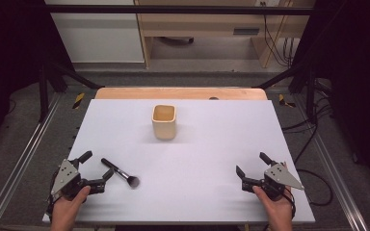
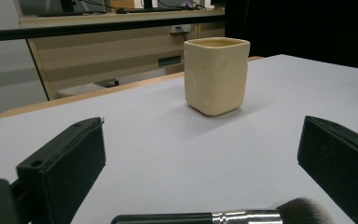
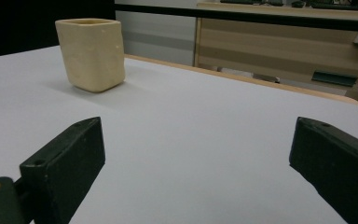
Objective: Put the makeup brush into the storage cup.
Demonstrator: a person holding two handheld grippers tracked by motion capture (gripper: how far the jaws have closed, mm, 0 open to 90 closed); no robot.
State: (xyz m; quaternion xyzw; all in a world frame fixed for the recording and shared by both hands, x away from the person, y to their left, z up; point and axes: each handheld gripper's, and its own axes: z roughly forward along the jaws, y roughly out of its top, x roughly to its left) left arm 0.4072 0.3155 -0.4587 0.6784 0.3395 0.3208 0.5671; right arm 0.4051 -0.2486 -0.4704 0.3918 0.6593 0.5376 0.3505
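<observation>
The makeup brush [image 1: 121, 174] lay flat at seven o'clock on the table [image 1: 212, 144], just before the left gripper [image 1: 96, 169], whose jaws were spread wide. The right gripper [image 1: 250, 166] was likewise held spread at five o'clock. A slip was judged likely: the thin, round handle could be rolled aside by an off-centre pinch.

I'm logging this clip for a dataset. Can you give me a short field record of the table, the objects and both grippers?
surface: white table
cup: cream square-sided cup, upright, far middle of the table
brush: makeup brush, lying flat at the near left, bristles toward the table's middle
left gripper: left gripper, open, right beside the brush handle
right gripper: right gripper, open, holding nothing, near right
contact: brush not gripped
</observation>
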